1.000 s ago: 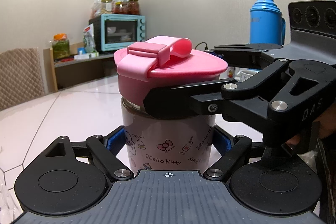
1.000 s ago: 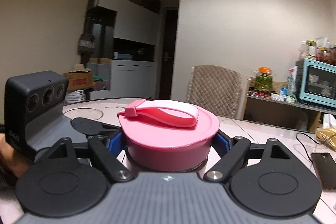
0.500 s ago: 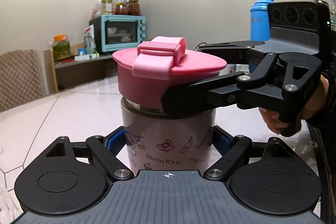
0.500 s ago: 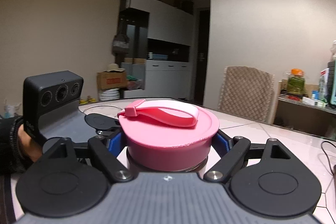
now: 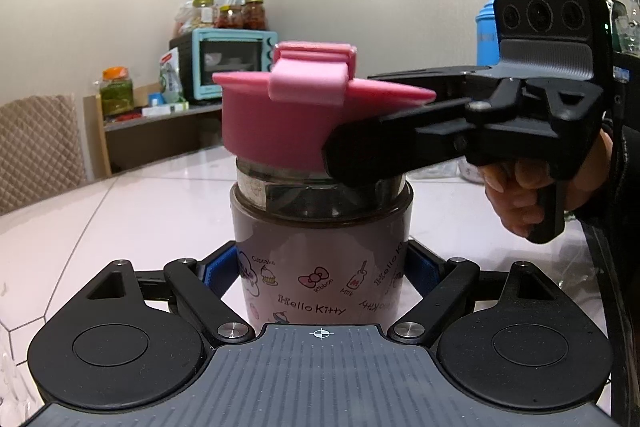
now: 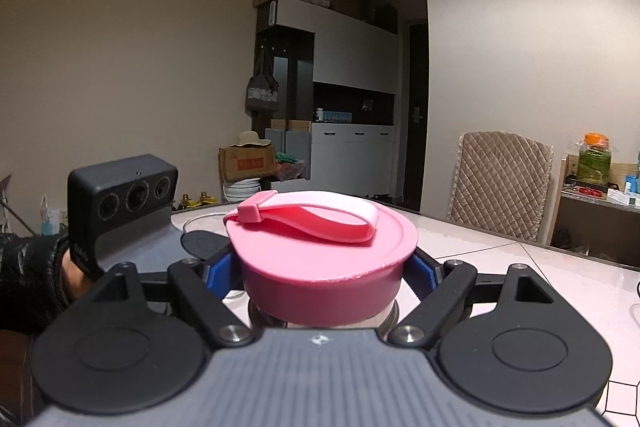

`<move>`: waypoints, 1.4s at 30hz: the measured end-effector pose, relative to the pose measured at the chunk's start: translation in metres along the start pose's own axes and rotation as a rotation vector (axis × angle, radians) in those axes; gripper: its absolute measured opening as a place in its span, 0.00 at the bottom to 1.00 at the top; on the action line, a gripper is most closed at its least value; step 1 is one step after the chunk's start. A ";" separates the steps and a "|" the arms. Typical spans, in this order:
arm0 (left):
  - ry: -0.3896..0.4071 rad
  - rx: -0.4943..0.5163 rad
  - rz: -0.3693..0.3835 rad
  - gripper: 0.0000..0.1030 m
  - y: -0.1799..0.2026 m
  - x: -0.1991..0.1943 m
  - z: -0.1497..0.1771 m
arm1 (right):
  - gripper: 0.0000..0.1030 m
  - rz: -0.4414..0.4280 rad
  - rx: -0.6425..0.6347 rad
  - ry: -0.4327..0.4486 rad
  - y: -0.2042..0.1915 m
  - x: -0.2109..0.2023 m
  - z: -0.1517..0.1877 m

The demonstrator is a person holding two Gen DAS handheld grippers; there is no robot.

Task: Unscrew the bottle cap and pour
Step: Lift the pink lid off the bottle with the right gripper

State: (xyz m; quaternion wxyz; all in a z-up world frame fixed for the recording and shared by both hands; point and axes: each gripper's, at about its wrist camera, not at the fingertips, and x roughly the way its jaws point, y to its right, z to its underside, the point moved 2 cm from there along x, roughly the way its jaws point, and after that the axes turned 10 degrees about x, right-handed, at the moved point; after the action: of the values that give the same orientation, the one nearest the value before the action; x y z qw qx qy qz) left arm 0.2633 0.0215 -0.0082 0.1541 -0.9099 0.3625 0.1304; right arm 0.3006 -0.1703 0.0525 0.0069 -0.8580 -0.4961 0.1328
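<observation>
Left gripper (image 5: 322, 267) clamps the bottle (image 5: 320, 263), upright on the table (image 5: 132, 211). Right gripper (image 6: 322, 267) pinches the pink cap (image 6: 324, 259), raised above the bottle's threaded neck (image 5: 288, 193).

Pale tiled table (image 5: 120, 211) under bottle (image 5: 320, 267)

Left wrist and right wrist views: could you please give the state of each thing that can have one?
Pink cap: raised off the bottle, threaded neck exposed, tilted.
Hello Kitty bottle: upright on the table.
Left gripper: shut on the bottle.
Right gripper: shut on the cap.
Cap strap: lying flat on the cap.
</observation>
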 end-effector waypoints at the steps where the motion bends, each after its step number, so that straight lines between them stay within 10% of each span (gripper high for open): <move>1: 0.000 0.001 -0.005 0.87 0.000 0.000 0.000 | 0.82 0.004 0.004 0.006 0.000 -0.001 0.000; 42: -0.065 -0.110 -0.343 0.87 0.008 -0.019 -0.002 | 0.82 0.277 0.104 0.098 0.016 -0.019 -0.006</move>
State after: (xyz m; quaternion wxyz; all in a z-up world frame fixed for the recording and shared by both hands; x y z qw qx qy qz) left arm 0.2445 0.0266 -0.0012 0.1356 -0.9608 0.1890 0.1510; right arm 0.3062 -0.1939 0.0598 0.0570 -0.9221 -0.3646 0.1161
